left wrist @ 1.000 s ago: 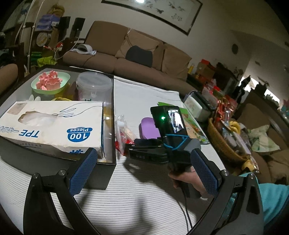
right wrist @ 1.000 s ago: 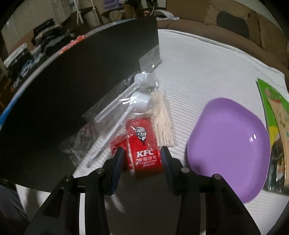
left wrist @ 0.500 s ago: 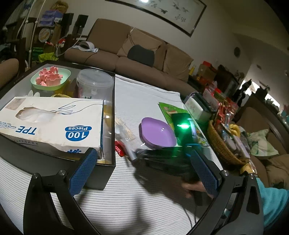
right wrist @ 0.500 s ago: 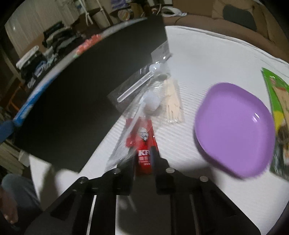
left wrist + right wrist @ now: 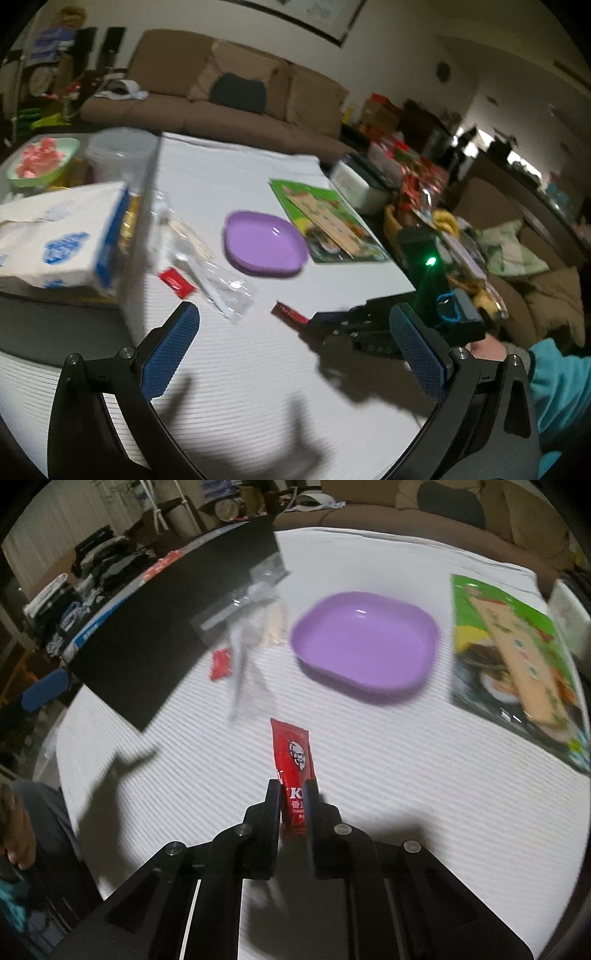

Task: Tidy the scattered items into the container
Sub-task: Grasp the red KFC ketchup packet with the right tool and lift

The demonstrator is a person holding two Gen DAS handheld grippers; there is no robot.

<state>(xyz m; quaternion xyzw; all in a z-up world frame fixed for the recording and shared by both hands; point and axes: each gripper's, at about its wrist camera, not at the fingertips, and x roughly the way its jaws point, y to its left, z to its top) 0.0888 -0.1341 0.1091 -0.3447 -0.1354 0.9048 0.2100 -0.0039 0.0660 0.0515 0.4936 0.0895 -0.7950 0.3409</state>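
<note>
Pinching red ketchup sachet (image 5: 294,775) at its lower end, right gripper (image 5: 292,797) closed, bottom centre | left gripper (image 5: 295,354) wide apart, empty | purple dish (image 5: 365,646) upper centre | second sachet (image 5: 221,663) left, beside black container (image 5: 155,627)

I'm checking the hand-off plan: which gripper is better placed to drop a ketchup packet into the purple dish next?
Right. The right gripper is shut on a ketchup packet, with the purple dish just ahead. The left gripper is open and empty.
</note>
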